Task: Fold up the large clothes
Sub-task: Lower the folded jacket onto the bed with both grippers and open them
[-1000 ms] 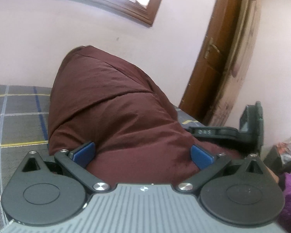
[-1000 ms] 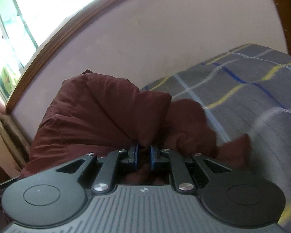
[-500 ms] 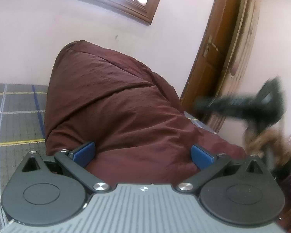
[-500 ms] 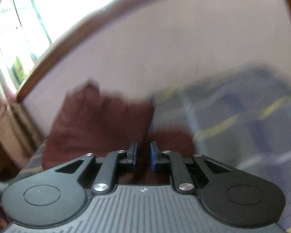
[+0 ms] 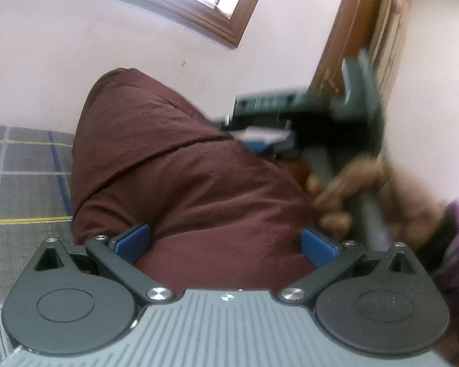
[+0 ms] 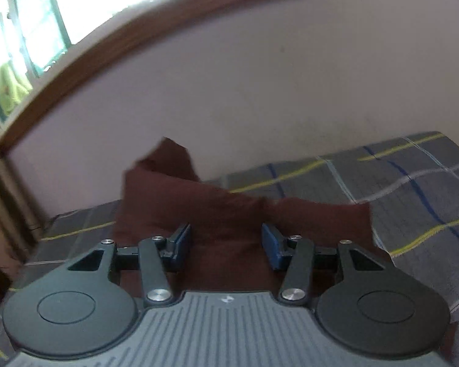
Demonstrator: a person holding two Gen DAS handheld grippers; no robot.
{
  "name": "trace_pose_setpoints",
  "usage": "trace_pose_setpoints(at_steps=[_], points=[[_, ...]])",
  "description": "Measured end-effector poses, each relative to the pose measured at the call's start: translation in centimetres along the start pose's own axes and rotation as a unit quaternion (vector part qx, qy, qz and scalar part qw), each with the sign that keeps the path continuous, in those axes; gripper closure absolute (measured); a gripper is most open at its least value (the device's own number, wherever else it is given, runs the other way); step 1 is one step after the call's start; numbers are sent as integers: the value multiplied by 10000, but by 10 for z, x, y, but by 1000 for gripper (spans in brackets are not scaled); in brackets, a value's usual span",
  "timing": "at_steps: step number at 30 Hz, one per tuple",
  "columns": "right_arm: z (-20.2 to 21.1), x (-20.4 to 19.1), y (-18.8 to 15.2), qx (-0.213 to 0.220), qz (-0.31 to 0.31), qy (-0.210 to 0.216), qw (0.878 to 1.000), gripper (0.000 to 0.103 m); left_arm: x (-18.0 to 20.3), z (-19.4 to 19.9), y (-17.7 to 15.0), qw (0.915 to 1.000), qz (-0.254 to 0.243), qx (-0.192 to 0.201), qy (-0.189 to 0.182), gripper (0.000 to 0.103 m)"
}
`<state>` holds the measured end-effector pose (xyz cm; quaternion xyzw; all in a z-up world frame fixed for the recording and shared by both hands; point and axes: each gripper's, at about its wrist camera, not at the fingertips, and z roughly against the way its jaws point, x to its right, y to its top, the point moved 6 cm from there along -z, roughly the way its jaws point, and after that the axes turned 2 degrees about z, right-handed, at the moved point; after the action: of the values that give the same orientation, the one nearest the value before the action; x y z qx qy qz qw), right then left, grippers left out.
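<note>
Maroon cloth fills both views: the garment lies heaped on the checked bedspread, rising ahead of our left claw, whose blue pads stand spread wide. The mound bulges between them, though we cannot tell whether either pad presses it; nothing looks pinched.

What has changed is on the right. A second ago our right claw was pressed together on a fold of the cloth; now its jaws are opening, the fabric has dropped flat onto the bed just ahead of it, and nothing is between the pads. From the left wrist view we see that same claw, blurred, lifted above the mound to the right, with the hand gripping its handle.

We judge that one fold has just been laid and released, so the next step is picking a fresh edge.

As for containers, we see none: no basket or box beside either claw.
</note>
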<state>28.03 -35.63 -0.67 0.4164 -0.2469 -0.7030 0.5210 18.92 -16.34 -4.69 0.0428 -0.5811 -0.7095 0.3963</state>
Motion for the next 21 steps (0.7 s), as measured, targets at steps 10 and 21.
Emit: trace_pose_setpoints(at_steps=[10, 21], points=[[13, 39, -63, 535, 169, -705, 9959, 56, -6, 14, 15, 9977, 644, 169, -143, 0], [40, 59, -86, 604, 482, -976, 9922, 56, 5, -1, 32, 9986, 341, 131, 379, 0]])
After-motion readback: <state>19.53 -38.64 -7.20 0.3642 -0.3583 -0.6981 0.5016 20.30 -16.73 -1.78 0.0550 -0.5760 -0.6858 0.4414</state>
